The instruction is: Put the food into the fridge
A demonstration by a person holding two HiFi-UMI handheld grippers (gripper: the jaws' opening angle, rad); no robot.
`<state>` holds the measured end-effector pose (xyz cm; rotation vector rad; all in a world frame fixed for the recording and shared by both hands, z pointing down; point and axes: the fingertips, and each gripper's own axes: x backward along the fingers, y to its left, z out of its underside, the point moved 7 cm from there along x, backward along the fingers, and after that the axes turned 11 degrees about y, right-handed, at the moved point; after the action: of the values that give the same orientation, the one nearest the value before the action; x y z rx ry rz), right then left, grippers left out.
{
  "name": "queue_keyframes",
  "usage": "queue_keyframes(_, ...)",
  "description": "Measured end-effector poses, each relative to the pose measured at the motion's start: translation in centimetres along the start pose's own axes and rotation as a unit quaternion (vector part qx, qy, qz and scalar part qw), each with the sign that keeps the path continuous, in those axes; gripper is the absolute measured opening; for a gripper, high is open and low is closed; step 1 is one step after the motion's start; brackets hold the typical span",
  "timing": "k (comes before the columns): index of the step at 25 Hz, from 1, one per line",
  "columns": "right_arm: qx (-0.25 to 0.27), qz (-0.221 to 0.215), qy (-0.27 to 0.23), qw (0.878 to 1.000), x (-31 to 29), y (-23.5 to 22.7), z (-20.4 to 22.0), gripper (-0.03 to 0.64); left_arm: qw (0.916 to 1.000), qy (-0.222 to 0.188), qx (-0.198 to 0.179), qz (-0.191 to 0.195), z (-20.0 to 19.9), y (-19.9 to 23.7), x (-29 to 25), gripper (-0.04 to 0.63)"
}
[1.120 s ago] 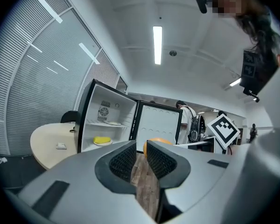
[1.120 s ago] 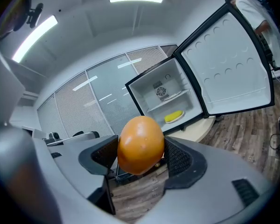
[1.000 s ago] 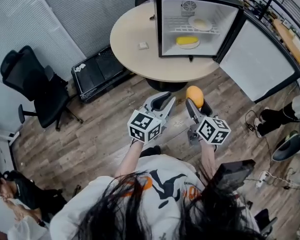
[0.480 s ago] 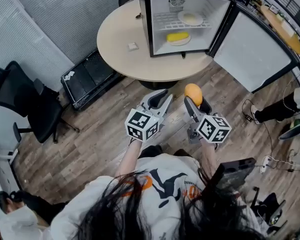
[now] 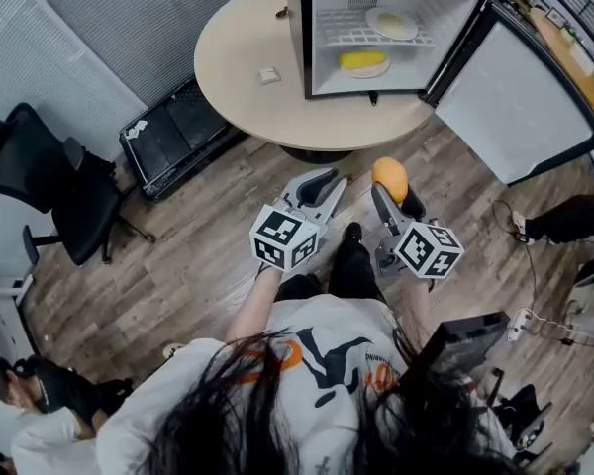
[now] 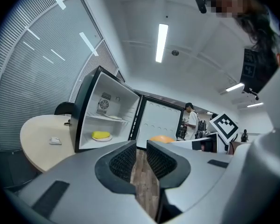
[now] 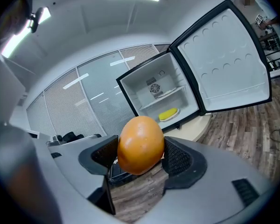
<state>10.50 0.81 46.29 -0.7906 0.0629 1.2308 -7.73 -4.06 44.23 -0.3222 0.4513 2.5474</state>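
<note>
A small black fridge stands open on the round table, its door swung to the right. Inside, yellow food on a plate lies on the floor and a plate on the wire shelf. My right gripper is shut on an orange fruit, seen large in the right gripper view as the orange fruit clamped between the jaws. My left gripper is beside it, jaws nearly together with nothing between them; the left gripper looks toward the fridge.
A black office chair and a black case stand left of the table on the wood floor. A small white object lies on the table. People's feet and cables are at the right; a person crouches at lower left.
The fridge and table have come slightly nearer and shifted in the head view as the person stepped forward. Both grippers keep their pose, the right still holding the fruit.
</note>
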Motion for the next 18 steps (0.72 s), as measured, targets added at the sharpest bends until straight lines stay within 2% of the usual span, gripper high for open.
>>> queue_keyframes(4,0.000,-0.008,0.000,1.000,-1.5,-0.7,-0.9,0.316,1.0000,0.000,-0.008,-0.002,-0.2,0.6,-0.4,0.069)
queue_keyframes(9,0.002,-0.007,-0.007,1.000,-4.6,-3.2,-4.7,0.316,0.9998,0.006,-0.018,-0.009,-1.3,2.6,-3.4,0.069)
queue_keyframes(18,0.010,-0.018,0.008,1.000,-8.5,-8.6,-10.4,0.316,0.9996,0.002,-0.003,-0.027,-4.8,6.2,-11.0,0.069)
